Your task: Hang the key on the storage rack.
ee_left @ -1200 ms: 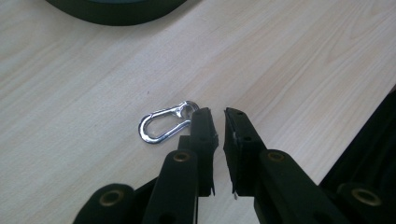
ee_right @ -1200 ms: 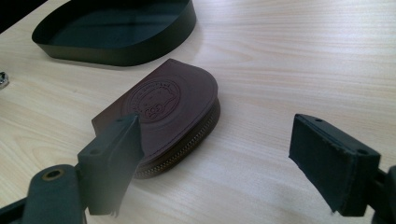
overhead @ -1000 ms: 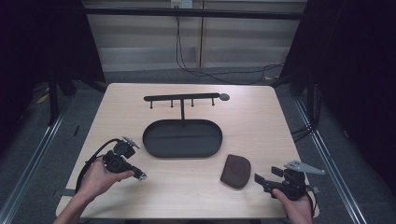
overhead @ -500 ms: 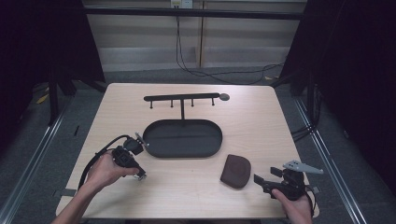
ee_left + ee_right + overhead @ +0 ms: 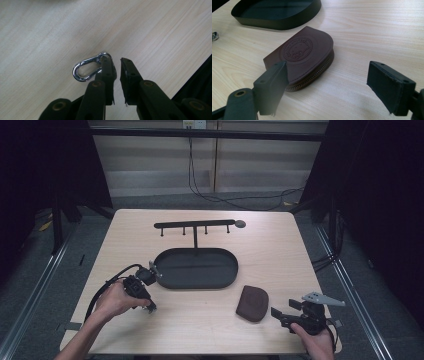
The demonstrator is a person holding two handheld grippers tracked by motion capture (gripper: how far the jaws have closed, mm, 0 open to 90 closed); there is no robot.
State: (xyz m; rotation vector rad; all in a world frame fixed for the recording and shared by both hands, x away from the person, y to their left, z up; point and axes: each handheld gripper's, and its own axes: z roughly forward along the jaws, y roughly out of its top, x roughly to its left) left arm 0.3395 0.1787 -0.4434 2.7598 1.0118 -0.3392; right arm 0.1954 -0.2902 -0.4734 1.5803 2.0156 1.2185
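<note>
A silver carabiner clip [image 5: 88,60] lies on the wooden table, its ring end tucked behind the tip of one jaw of my left gripper [image 5: 116,62]. That gripper's jaws have just been opening; a narrow gap stands between them with nothing in it. In the high view my left gripper [image 5: 147,302] sits just left of the black oval tray [image 5: 170,282]. A brown zipped leather pouch [image 5: 307,52] lies flat in front of my right gripper [image 5: 327,72], which is wide open, one jaw close before the pouch's near edge. Seen from above, the pouch [image 5: 252,302] lies left of my right gripper [image 5: 282,312].
A black rack with several small hooks [image 5: 195,225] stands behind the tray at the far side of the table. The tray's wall [image 5: 277,23] rises beyond the pouch. Cables trail from both grippers. The table's front edge runs close to both hands.
My left hand has moved a little to the right, toward the tray's left end. The right hand and the pouch have stayed where they were.
</note>
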